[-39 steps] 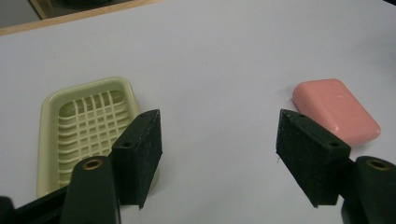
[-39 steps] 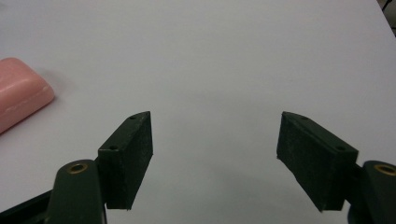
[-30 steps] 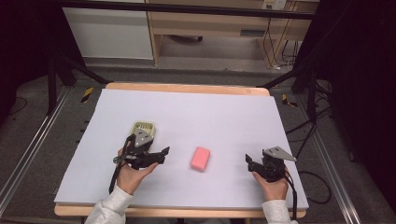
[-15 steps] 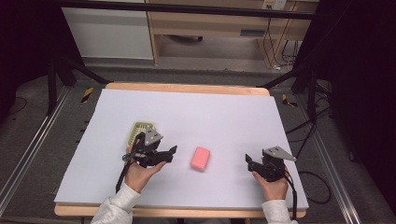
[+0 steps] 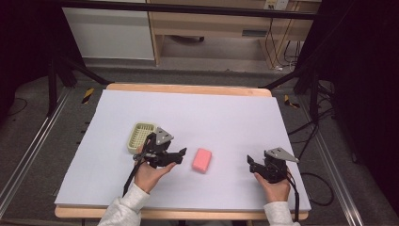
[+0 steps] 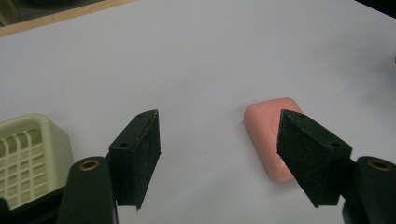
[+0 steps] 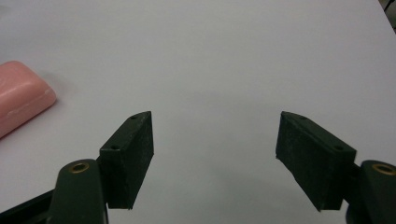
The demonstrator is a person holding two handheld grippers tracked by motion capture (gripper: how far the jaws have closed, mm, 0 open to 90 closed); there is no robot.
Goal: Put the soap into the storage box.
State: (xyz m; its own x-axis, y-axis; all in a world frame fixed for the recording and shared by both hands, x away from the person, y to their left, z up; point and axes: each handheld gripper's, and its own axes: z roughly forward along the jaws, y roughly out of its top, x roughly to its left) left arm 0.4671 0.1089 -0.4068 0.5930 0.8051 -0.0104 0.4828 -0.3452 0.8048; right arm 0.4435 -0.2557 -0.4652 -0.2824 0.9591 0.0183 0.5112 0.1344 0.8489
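Observation:
A pink soap bar lies flat on the white table sheet. To its left stands a pale yellow slatted soap dish. My left gripper hovers between the dish and the soap, jaws open and pointing at the soap. In the left gripper view the soap lies just beyond my left gripper, partly behind the right-hand jaw, and the dish sits at the lower left. My right gripper stays open to the right of the soap. In the right gripper view, my right gripper holds nothing and the soap is at the left edge.
The sheet covers a wooden table whose far edge and near edge show. Metal rails and black stand legs flank the table, with cables on the floor at the right. Bare sheet lies beyond the soap and dish.
My left gripper has moved right, away from the soap dish and toward the pink soap. The right gripper, the soap and the dish have not moved.

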